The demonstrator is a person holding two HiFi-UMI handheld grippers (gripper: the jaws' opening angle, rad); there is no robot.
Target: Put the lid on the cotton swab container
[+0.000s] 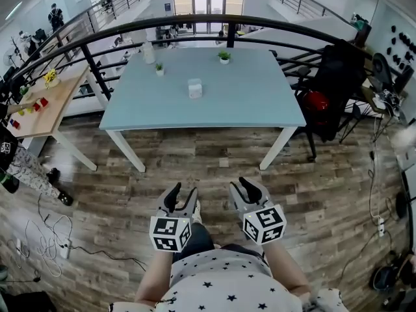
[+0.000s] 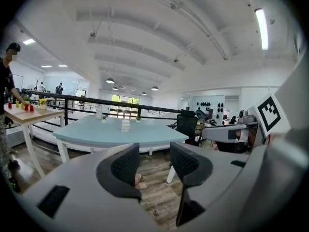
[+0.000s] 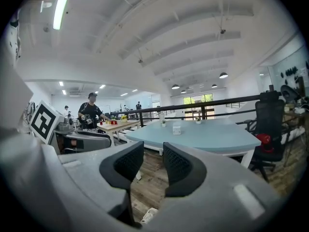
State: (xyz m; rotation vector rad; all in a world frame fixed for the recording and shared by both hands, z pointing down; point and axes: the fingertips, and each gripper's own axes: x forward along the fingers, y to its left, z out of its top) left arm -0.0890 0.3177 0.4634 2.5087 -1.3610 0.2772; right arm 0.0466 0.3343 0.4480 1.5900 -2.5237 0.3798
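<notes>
Pale blue table (image 1: pixel 260 103) bears the cotton swab container (image 1: pixel 195 88), well apart from the left gripper (image 1: pixel 183 195) and right gripper (image 1: pixel 242 191); both jaws parted, empty.

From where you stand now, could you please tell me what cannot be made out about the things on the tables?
- White container on the blue table: too small and distant in all three views to tell whether its lid is on or where a lid lies.
- Tall pale object near that table's far edge: head view, too small to identify.
- Red items on the wooden table: head view, too small to identify.
</notes>
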